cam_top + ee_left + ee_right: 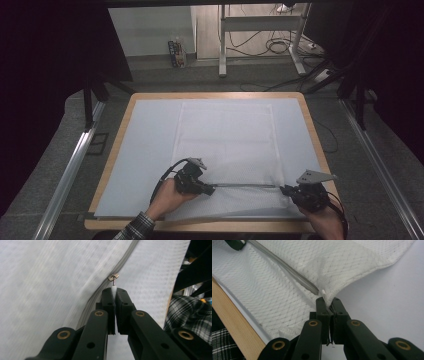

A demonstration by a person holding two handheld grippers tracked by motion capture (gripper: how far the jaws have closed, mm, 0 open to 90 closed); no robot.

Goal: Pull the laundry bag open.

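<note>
A: Gripper hardware? 
B: Left gripper (212, 189) and right gripper (284, 189): black two-piece jaws, brass-coloured pivot bushings, small screw holes. Grey three-cornered plate on top of each, black cable looping off.
A: Clothing?
B: Plaid sleeve (134, 227).

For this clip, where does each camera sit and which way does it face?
High view: above the person's side, looking forward and down on the table and white mesh bag; both hands, left tongs and right tongs show.
Left gripper view: rides the left tongs, looking along shut jaws at the zipper pull.
Right gripper view: rides the right tongs, clamped on the bag's corner; table edge alongside.
Shared: the grey zipper runs through all three.
</note>
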